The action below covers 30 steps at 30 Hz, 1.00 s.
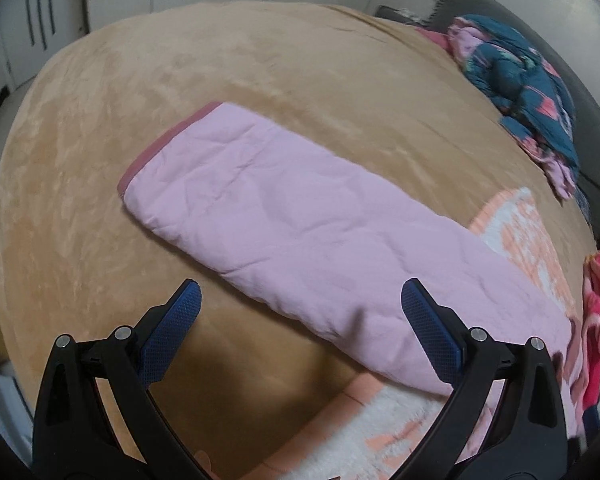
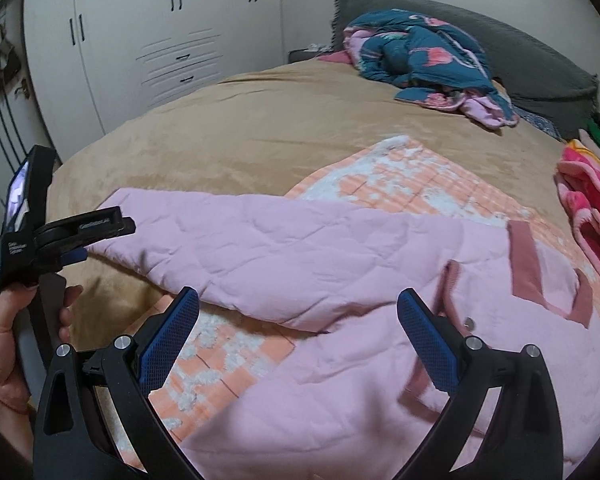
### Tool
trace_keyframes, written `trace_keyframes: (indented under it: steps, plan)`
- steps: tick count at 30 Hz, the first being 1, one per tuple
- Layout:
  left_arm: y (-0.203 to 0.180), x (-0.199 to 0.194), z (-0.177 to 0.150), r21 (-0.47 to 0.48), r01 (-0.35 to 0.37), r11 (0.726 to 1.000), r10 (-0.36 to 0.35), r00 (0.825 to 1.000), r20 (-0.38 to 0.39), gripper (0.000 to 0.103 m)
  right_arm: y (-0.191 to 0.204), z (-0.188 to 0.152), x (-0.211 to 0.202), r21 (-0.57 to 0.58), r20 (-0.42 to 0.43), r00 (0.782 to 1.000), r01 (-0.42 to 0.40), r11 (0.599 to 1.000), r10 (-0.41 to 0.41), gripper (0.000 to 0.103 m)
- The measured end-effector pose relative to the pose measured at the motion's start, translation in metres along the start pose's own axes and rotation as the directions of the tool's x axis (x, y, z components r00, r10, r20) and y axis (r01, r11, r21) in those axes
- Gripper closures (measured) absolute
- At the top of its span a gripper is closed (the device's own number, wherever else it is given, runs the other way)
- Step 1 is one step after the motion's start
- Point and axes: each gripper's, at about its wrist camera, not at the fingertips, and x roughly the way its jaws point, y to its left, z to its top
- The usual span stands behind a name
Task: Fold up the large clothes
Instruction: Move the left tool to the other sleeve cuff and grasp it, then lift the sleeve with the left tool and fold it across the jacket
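A pink quilted garment (image 1: 300,224) with an orange-and-white fleece lining (image 1: 520,232) lies on a tan bed cover. Its long sleeve (image 2: 284,248), with a darker pink cuff (image 1: 160,148), is laid out flat across the bed. In the right wrist view the garment's body (image 2: 340,380) shows dark pink trim (image 2: 528,260) and a snap. My left gripper (image 1: 300,300) is open and empty, hovering over the sleeve's near edge; it also shows in the right wrist view (image 2: 80,236), held in a hand. My right gripper (image 2: 298,304) is open and empty above the garment's body.
A crumpled teal and pink jacket (image 2: 424,56) lies near the grey headboard (image 2: 540,56). A bright pink fleece item (image 2: 592,200) sits at the bed's right edge. White wardrobes (image 2: 160,40) stand beyond the bed. The tan cover (image 1: 260,64) stretches far and left.
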Motion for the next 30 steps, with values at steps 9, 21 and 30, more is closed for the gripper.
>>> trace_keyframes:
  steps: [9,21,30]
  plan:
    - [0.032,0.05,0.004,-0.181,0.064,0.981,-0.075,0.996,-0.055,0.009,-0.024,-0.015,0.003,0.065,-0.015,1.0,-0.012,0.998,0.013,0.004]
    - [0.039,0.041,0.013,-0.242,0.108,0.964,-0.092,0.993,0.073,0.072,-0.088,-0.051,-0.042,0.19,0.035,0.998,0.046,0.981,-0.053,0.004]
    - [-0.001,-0.034,0.021,-0.09,0.221,0.971,-0.195,0.952,0.234,0.09,-0.125,-0.086,-0.078,0.307,0.084,0.994,0.034,0.951,-0.063,0.004]
